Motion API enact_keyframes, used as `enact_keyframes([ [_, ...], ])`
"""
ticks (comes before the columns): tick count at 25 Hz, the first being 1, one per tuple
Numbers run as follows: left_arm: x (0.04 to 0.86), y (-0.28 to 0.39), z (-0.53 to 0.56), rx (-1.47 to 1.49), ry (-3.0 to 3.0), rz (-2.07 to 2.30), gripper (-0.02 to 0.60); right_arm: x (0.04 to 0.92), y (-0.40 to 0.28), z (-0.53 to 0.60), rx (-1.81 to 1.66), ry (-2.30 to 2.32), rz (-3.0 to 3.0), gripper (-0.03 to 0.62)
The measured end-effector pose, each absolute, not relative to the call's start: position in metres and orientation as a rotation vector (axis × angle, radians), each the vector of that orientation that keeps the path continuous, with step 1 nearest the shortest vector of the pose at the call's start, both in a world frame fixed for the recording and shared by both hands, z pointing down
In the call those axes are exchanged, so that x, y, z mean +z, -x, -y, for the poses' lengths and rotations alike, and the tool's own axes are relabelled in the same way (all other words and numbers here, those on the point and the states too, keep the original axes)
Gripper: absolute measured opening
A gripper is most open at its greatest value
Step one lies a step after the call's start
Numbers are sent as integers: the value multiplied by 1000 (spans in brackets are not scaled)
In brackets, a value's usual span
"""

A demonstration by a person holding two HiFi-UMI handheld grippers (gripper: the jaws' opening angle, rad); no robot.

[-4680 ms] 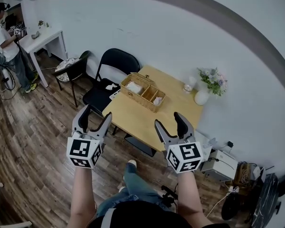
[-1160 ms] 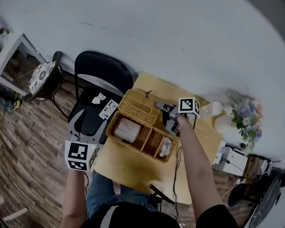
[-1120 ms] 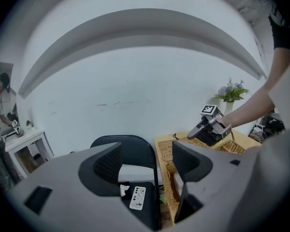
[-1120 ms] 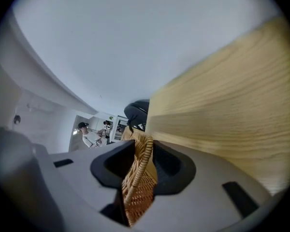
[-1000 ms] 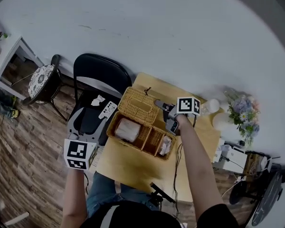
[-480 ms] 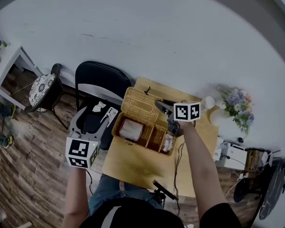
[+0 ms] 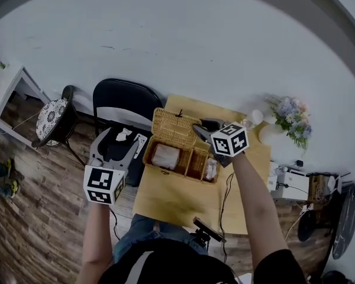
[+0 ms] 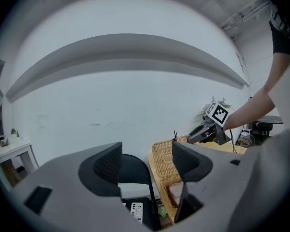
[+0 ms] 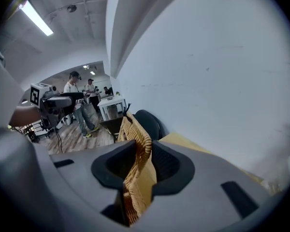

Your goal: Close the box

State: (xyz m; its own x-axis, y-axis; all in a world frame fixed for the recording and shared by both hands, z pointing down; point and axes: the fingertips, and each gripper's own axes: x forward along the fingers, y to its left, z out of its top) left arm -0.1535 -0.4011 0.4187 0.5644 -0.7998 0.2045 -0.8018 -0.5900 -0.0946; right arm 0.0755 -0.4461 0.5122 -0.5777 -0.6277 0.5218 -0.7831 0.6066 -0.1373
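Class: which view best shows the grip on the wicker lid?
The right gripper view: the wicker lid stands pinched between the right tongs. The head view shows it small, raised; the left gripper view, distant.

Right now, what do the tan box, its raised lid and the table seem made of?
Tan woven box and its raised lid: probably wicker or rattan, matte; plaited strands and a braided rim show. Pale yellow table: likely light wood or veneer, smooth and even; grain too faint to confirm.
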Motion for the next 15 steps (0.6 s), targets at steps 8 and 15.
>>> enact_keyframes([
  [8,400,149,403,294,-2847,1338,325,502,-63,417,428,-1039,2350,83],
  [15,394,146,404,226,-2885,1251,325,500,-46,387,376,-928,2266,67],
])
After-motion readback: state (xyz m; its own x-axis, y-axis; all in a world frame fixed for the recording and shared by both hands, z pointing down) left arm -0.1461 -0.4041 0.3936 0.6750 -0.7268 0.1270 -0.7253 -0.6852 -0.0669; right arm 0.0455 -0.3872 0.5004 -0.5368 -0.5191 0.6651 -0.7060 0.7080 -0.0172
